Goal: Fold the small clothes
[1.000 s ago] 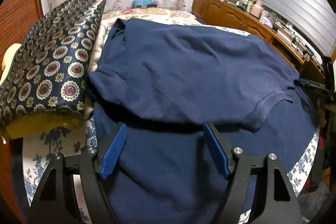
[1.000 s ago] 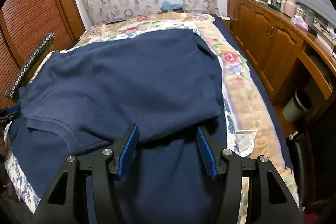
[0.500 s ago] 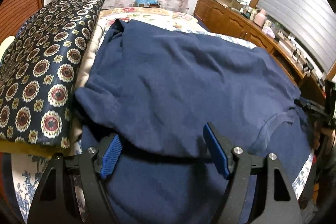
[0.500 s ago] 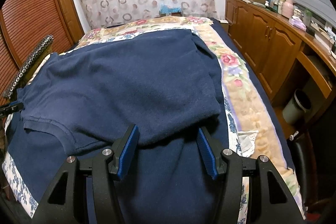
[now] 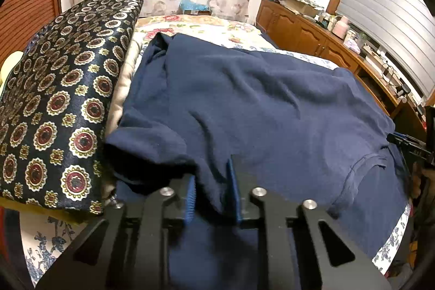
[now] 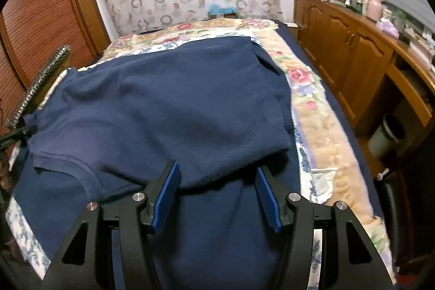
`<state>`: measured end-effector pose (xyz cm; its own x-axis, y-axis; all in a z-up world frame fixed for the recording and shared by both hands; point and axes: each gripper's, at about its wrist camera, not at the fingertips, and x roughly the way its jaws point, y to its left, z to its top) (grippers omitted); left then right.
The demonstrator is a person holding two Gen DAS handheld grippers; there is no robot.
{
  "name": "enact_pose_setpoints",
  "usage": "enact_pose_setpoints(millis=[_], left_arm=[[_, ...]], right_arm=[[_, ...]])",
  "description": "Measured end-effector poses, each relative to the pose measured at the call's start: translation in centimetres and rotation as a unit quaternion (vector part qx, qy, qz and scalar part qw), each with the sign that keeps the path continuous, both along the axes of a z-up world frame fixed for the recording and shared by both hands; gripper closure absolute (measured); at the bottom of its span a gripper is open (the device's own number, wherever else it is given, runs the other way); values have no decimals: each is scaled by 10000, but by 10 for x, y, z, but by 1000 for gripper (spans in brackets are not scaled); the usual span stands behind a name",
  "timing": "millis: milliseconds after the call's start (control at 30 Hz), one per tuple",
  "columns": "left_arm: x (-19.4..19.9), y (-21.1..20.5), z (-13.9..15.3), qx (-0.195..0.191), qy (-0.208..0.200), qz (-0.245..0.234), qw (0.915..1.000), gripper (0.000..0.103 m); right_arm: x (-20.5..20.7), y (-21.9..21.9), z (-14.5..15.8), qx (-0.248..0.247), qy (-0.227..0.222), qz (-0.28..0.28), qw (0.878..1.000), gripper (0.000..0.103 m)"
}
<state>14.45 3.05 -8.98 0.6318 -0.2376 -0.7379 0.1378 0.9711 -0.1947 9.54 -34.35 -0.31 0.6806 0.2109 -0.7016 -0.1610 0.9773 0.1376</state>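
A navy blue T-shirt (image 5: 258,110) lies spread on the bed, its far part folded over toward me, and it also shows in the right wrist view (image 6: 176,105). My left gripper (image 5: 210,190) is shut on the shirt's folded near edge, with cloth bunched between the blue pads. My right gripper (image 6: 217,188) is open, its blue pads either side of the folded edge near the shirt's right side, with nothing pinched. The collar (image 6: 68,162) lies at the lower left in the right wrist view.
A dark patterned cushion (image 5: 59,99) lies along the bed's left side. The floral bedspread (image 6: 312,110) shows at the right of the shirt. Wooden cabinets (image 6: 353,50) with clutter run along the right wall, with a bin (image 6: 386,135) below. A curtain hangs behind.
My left gripper moved forward onto the folded edge and closed on the cloth. My right gripper stayed open and hardly moved.
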Motion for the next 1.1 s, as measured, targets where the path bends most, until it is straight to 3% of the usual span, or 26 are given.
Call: enact_pose_setpoints(millis=[100,133,233,567,700,933,1100], left_arm=[[-5,0,3,111,-84,-24,9999,97],[-7,-1,5,129,-146,-66,9998,99],[-15,-2,13,123,-327,-97,9993,100],[-55,14,65,-207,-1075,-108,9939,100],[-68,20,75,-236,-1187,-97,9926,100],[-95,24,69,-175,-1135,-110,9933,100],[-106,19,43,6,-872,-21,9962,100]], right_arm=[[5,2,0,-44,17,21,10000,67],[6,4,0,-115,15,65,9999,85],[6,3,4,-109,-132,112,9998,99],[-34,-7,48,154,-1043,140,9943,101],[-57,-10,60,223,-1257,205,9916,101],[-97,-9,57,119,-1286,354,9910,101],[-110,-11,41,58,-1000,383,9942,101]])
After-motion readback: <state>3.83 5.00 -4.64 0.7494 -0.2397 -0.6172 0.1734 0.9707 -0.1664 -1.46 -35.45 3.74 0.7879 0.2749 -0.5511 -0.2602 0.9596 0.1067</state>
